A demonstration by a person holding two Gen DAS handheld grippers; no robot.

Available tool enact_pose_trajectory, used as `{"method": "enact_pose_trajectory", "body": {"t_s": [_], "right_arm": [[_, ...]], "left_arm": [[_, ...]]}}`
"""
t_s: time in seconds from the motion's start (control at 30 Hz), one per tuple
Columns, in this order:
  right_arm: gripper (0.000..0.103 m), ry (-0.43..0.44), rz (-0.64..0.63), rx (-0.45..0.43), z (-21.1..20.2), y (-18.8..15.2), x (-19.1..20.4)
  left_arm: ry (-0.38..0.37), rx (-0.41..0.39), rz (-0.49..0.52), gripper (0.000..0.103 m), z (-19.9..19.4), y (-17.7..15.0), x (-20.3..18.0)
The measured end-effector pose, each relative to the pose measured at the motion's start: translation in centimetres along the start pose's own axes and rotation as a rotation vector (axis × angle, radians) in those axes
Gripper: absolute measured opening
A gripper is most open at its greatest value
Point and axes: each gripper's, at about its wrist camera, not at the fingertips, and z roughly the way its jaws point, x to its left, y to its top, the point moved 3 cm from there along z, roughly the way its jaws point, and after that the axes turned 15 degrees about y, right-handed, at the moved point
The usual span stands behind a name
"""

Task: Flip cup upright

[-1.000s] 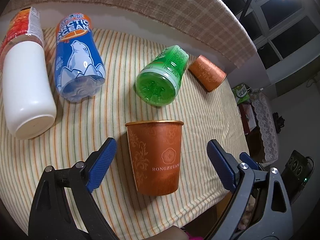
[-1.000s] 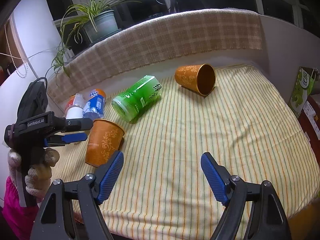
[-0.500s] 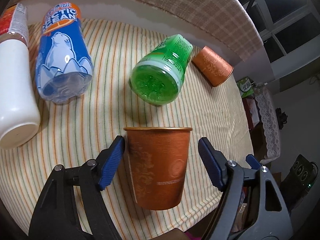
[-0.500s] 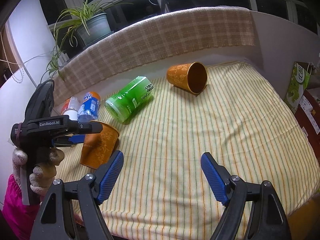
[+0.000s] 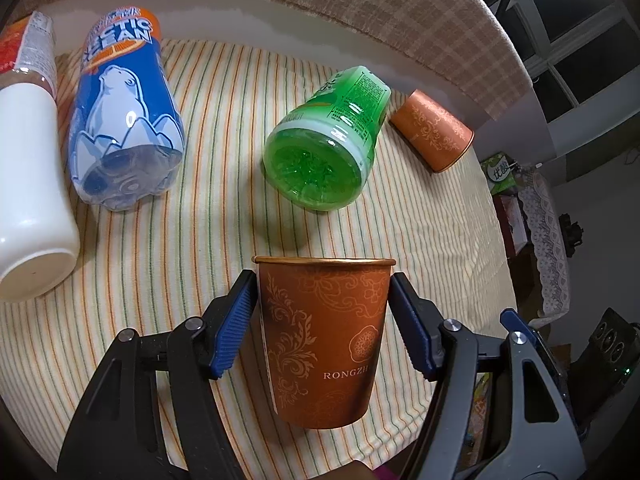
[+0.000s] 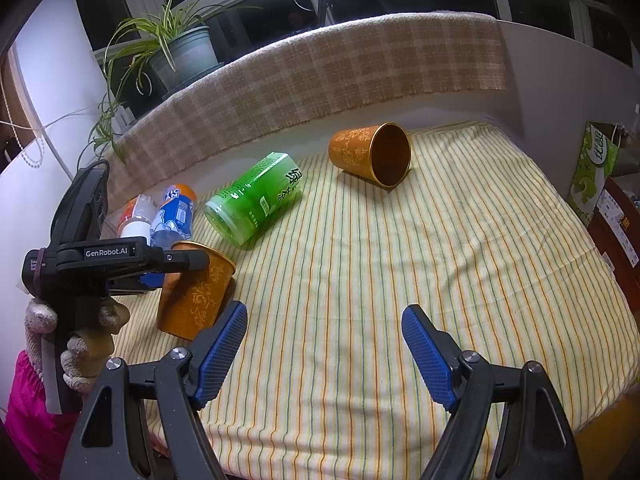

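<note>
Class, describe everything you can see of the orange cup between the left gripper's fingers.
The cup is a tapered orange cup, paper by its look, with a rolled gold rim, paler floral scrolls, a round emblem and the letters RONGZH. It stands rim up, leaning slightly in the right wrist view, near the front edge of the striped cloth. The left gripper is shut on it, one blue pad pressing each side just under the rim. Whether its base touches the cloth cannot be told.

Left gripper [image 5: 322, 308] jaws clamped on upright orange cup [image 5: 322, 340]; green bottle [image 5: 326, 148] lying beyond
</note>
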Motion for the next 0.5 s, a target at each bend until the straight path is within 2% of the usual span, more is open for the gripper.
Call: {"method": "enact_pose_trajectory", "body": {"t_s": [0.5], "right_arm": [[0.082,-0.003,-0.009,0.001,0.2,-0.1,0.6]], "left_arm": [[0.115,-0.216,0.057,0.068,-4.6,-1.9,-0.8]]}}
